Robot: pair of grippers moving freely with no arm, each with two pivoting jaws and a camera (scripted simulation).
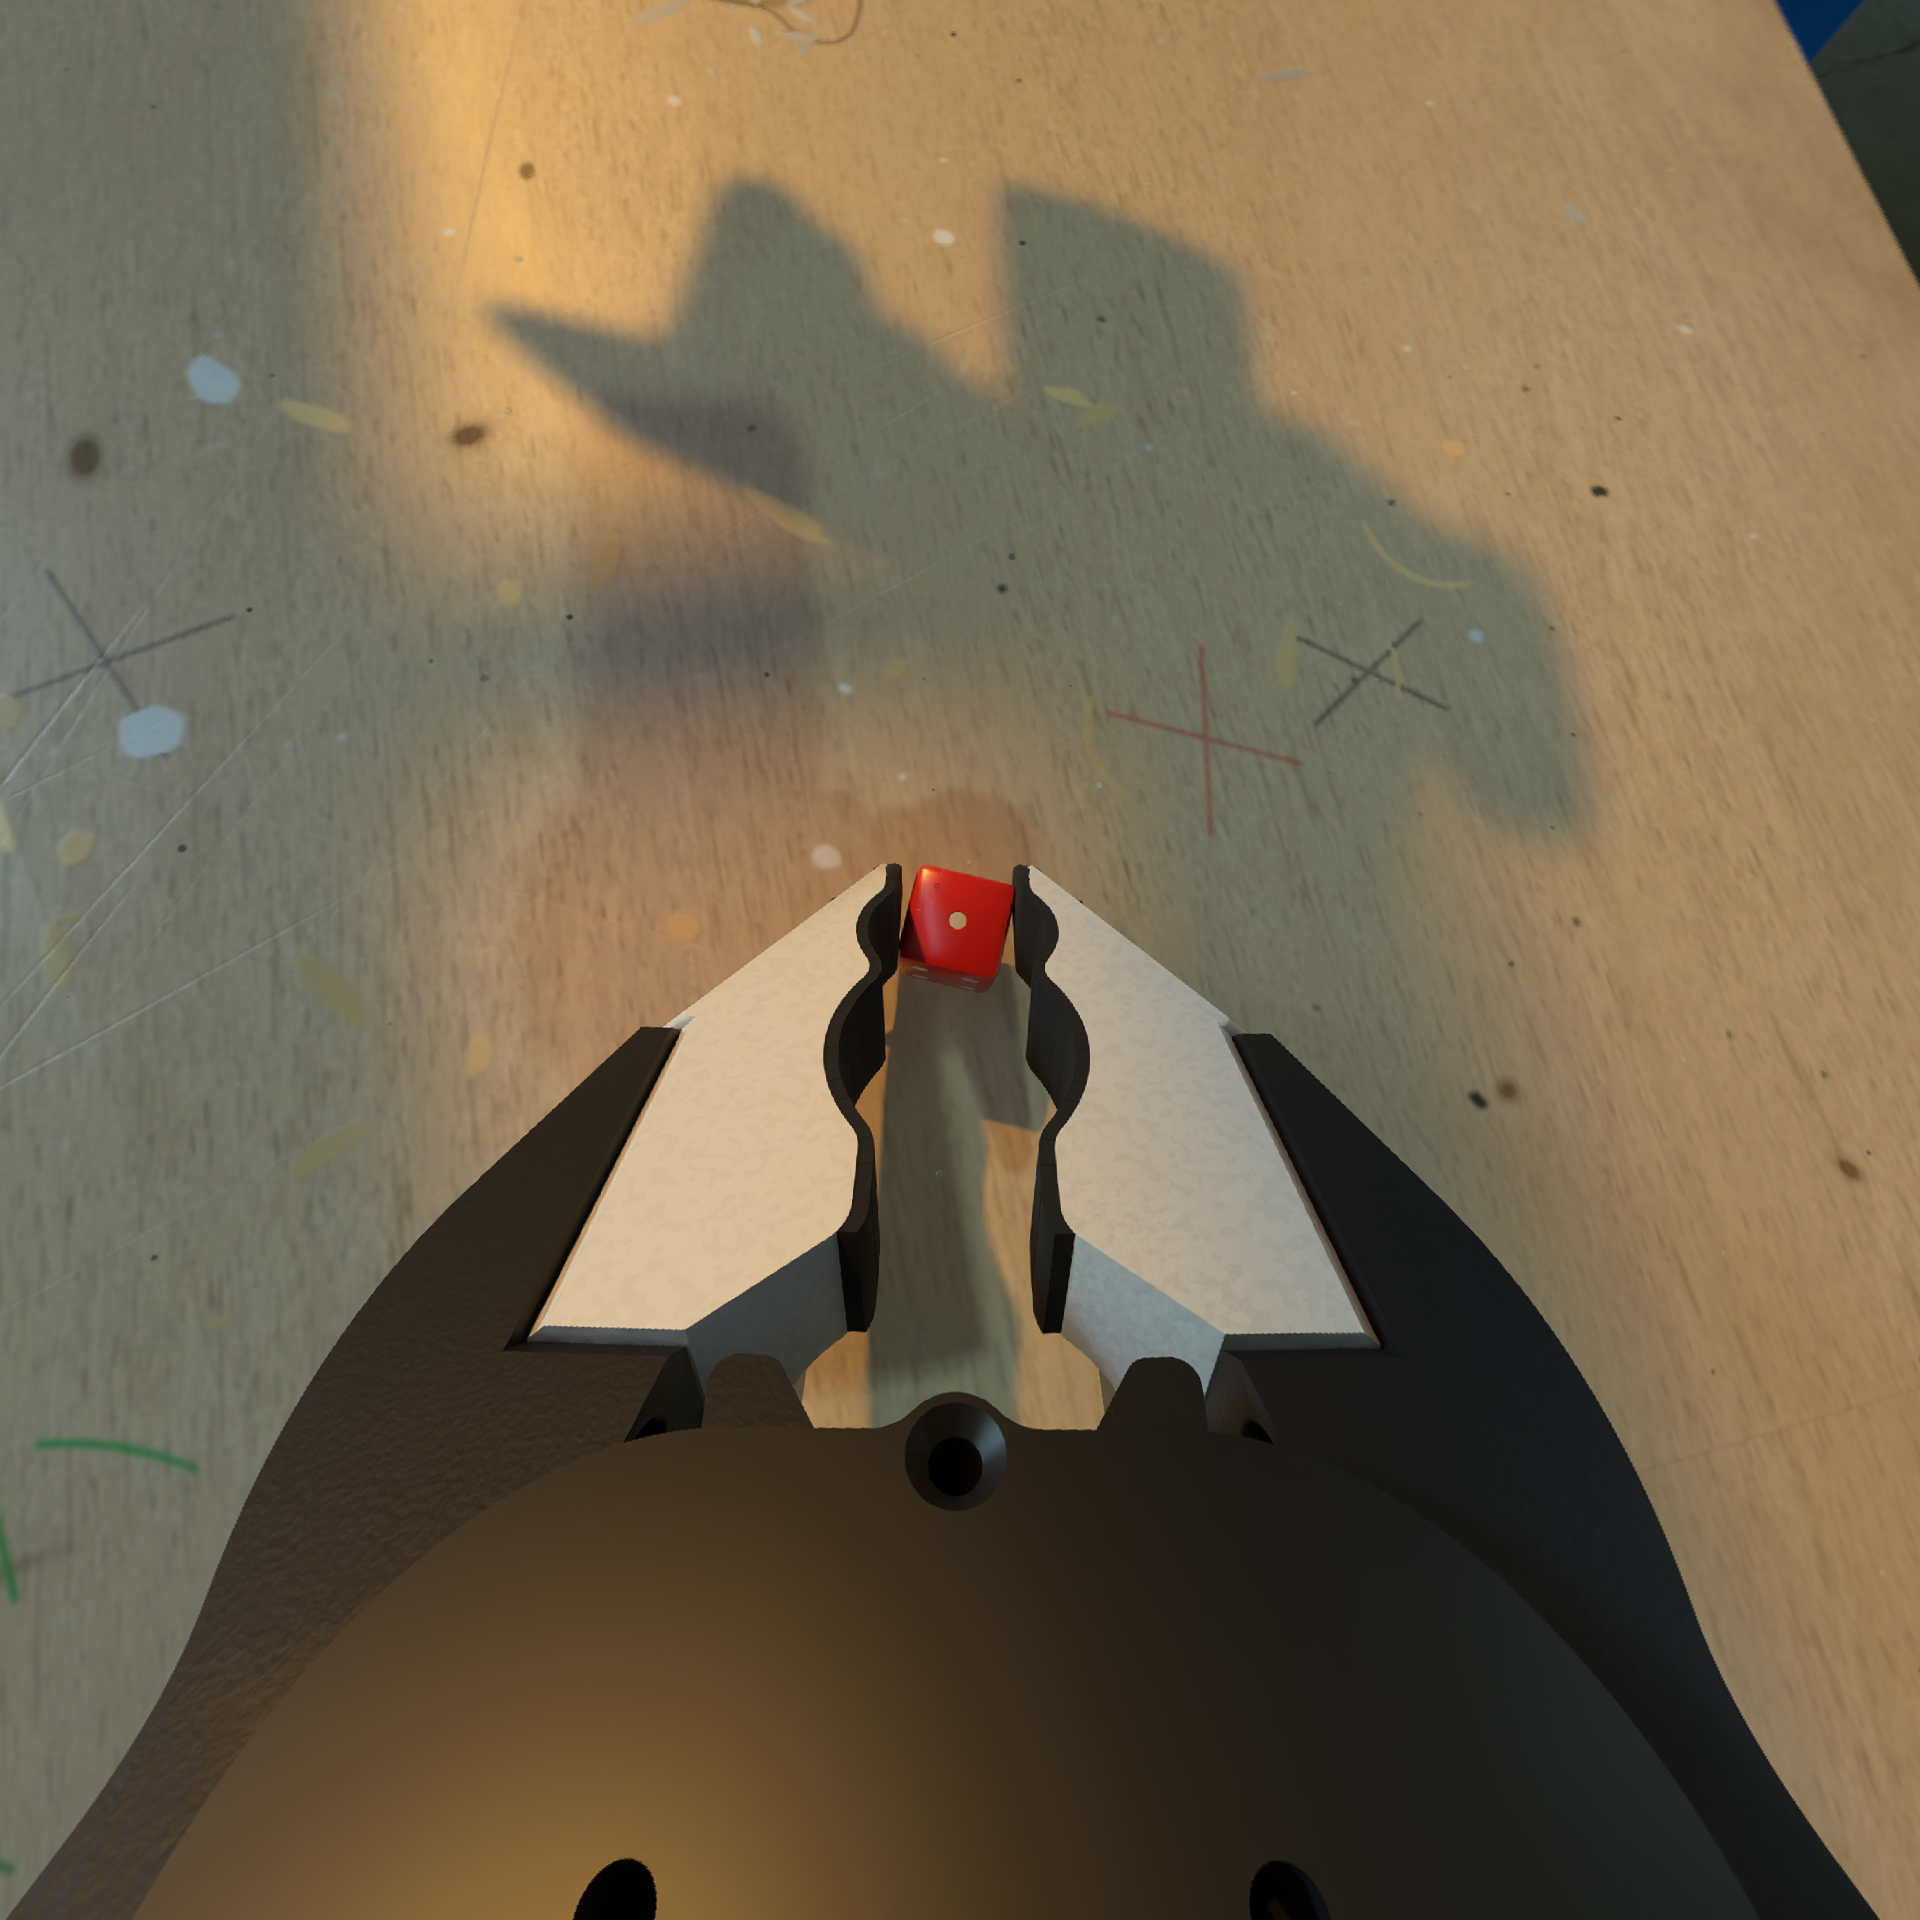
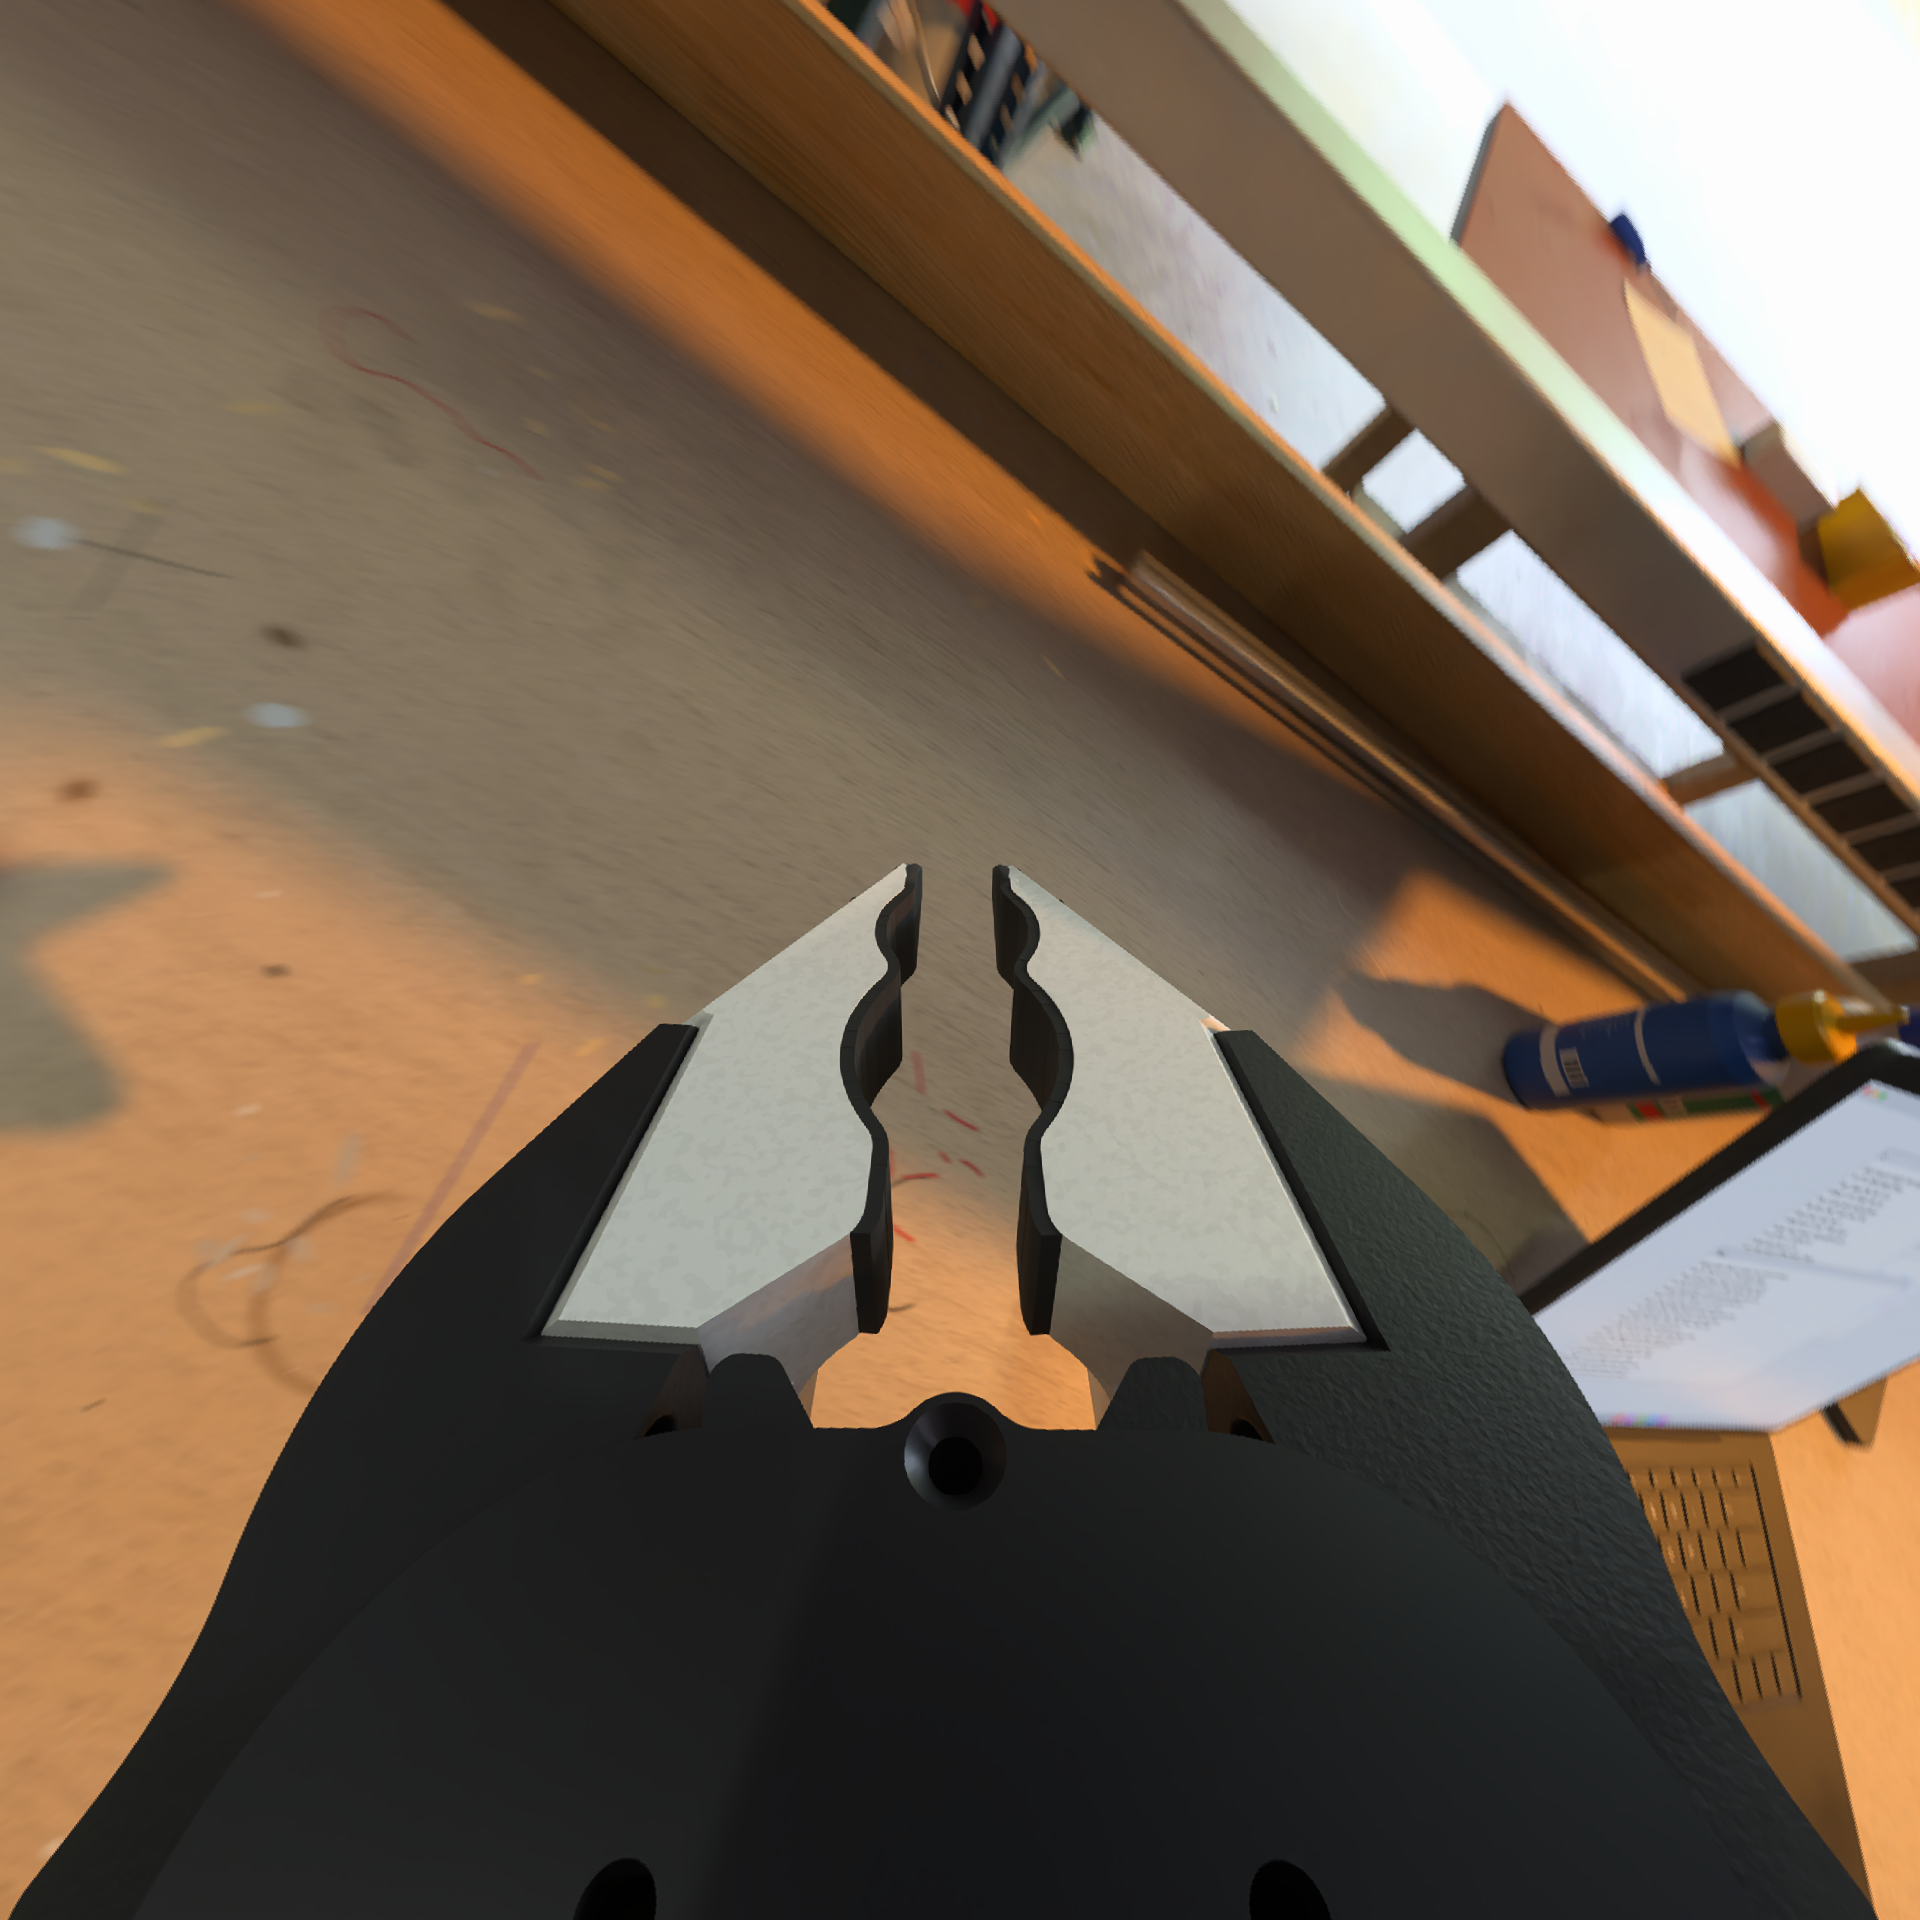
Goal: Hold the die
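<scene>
Evidently the red die (image 1: 956, 925) is pinched at the very tips of the left gripper (image 1: 956, 914), tilted on a corner and, judging by its shadow, raised off the wooden bench (image 1: 1558, 1039); a tip grip keeps such a small cube in sight, though with little pad contact it may twist loose. The right gripper (image 2: 956, 914) grasps nothing, its jaws slightly parted above the same bench. Beyond the die lie paint flecks and a red pencilled cross (image 1: 1205, 738). In the right wrist view a blue glue bottle (image 2: 1662, 1044) lies beside an open laptop (image 2: 1745, 1247), under a wall shelf (image 2: 1039, 343).
</scene>
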